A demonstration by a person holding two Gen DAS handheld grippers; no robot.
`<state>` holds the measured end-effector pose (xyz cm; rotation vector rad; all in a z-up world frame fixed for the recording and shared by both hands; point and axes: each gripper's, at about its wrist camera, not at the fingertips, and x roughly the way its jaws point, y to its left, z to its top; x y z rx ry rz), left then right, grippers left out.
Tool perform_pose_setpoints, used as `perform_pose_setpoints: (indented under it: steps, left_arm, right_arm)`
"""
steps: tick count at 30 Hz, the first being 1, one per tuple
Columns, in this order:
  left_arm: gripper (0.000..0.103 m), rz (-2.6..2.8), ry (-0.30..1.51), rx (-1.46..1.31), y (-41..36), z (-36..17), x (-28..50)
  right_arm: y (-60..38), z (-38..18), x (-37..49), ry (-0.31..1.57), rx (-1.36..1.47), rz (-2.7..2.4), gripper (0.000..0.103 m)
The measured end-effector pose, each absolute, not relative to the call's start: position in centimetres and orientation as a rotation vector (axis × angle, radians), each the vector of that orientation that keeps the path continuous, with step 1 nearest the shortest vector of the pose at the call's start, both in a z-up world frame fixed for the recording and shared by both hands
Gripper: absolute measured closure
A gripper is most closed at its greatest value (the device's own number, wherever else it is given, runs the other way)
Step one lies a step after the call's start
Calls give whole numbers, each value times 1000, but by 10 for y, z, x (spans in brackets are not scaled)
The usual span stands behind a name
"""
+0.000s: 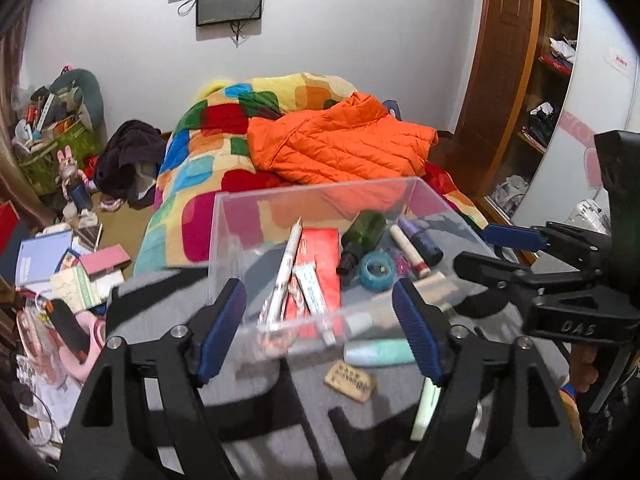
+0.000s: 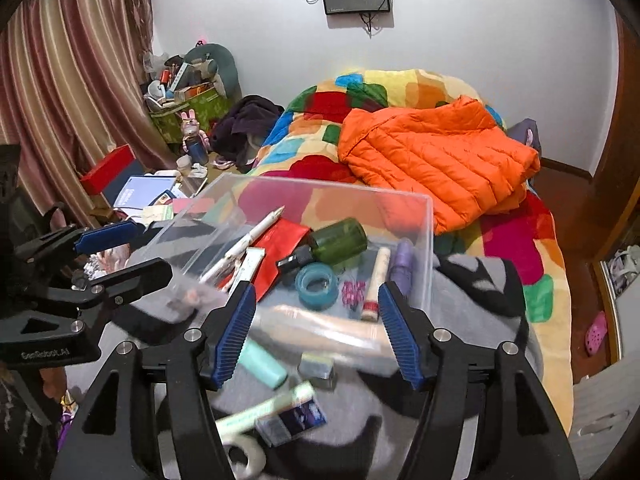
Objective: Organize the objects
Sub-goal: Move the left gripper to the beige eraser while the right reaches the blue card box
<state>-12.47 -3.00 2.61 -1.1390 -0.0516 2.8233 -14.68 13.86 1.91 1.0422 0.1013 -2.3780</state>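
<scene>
A clear plastic box stands on a grey and black blanket on the bed. It holds a green bottle, a teal tape roll, a white pen, a red packet and a purple tube. My left gripper is open and empty just before the box's near wall. My right gripper is open and empty over the near wall. A mint tube, a small card and a green-white tube lie loose in front of the box.
An orange jacket lies on a colourful quilt behind the box. Books and clutter cover the floor at left. A small blue box and a white tape roll lie near my right gripper. A wooden shelf stands at right.
</scene>
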Motion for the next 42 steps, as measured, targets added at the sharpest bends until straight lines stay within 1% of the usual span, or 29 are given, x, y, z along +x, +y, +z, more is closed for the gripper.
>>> perform_pose_setpoints:
  steps: [2, 6, 13, 17, 22, 25, 27, 30, 32, 34, 35, 37, 38, 40, 42]
  left_arm:
    - [23, 2821, -71, -1172, -32, 17, -118]
    - [23, 2788, -98, -1244, -34, -2, -111]
    - [23, 2699, -118, -1400, -34, -41, -105]
    - [23, 2659, -99, -1450, -30, -54, -104]
    - [23, 2602, -23, -1514, -19, -66, -111]
    - [23, 2594, 35, -1522, -13, -67, -116]
    - [23, 2586, 67, -1526, -10, -69, -122]
    - [23, 2592, 92, -1513, -8, -70, -126]
    - [27, 2595, 96, -1495, -7, -69, -128]
    - [38, 2583, 85, -1478, -7, -69, -128]
    - [40, 2584, 83, -1467, -7, -68, -128]
    - [51, 2573, 78, -1445, -6, -67, -128]
    - [53, 2566, 75, -1439, -6, -67, -127]
    - [60, 2562, 79, -1424, -5, -66, -126]
    - [60, 2563, 82, -1417, -4, -66, -125]
  right_arm:
    - [142, 14, -140, 94, 1059, -2368, 43]
    - [147, -5, -127, 96, 1124, -2334, 43]
    - [159, -46, -116, 194, 1240, -2274, 43]
    - [166, -60, -113, 208, 1282, -2229, 43]
    - [160, -63, -104, 246, 1257, -2186, 43]
    - [155, -61, -105, 248, 1238, -2183, 38]
    - [154, -59, -106, 210, 1232, -2164, 32]
    - [152, -58, -108, 192, 1222, -2149, 30]
    - [148, -60, -109, 223, 1218, -2157, 30]
    - [145, -61, -110, 237, 1214, -2170, 30]
    - [144, -62, -112, 238, 1214, -2175, 30]
    - [144, -63, -116, 227, 1215, -2169, 31]
    - [145, -64, -117, 221, 1216, -2164, 31]
    - [144, -65, -119, 225, 1216, -2160, 41]
    - [142, -65, -118, 264, 1207, -2178, 53]
